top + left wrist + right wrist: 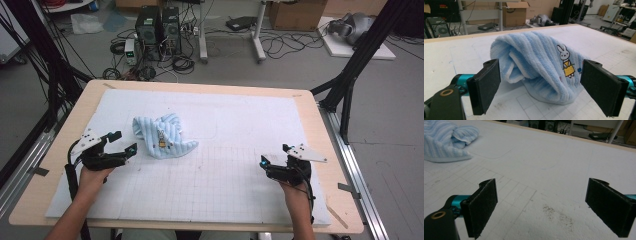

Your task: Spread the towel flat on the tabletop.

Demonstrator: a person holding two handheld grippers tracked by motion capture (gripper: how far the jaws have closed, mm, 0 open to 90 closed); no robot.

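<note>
A crumpled towel (pixel 162 136) lay on the mat (pixel 240 120), left of centre and nearer its far edge. The left gripper (pixel 126 142) sat just beside it with jaws wide apart and nothing between them; the right gripper (pixel 275 154) hovered near the mat's right edge, jaws also apart and empty. Closing on the rolled bulk could pinch several layers, likely lifting the towel as a bundle rather than by one edge.

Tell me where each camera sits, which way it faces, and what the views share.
High view: above the person's side, looking forward and down on the table; both forearms, left hand-held gripper and right hand-held gripper show.
Left gripper view: rides the left hand-held gripper, looks between its open jaws at the towel.
Right gripper view: rides the right hand-held gripper, looks across the white mat between open jaws.
Shared: all three show the blue towel.
</note>
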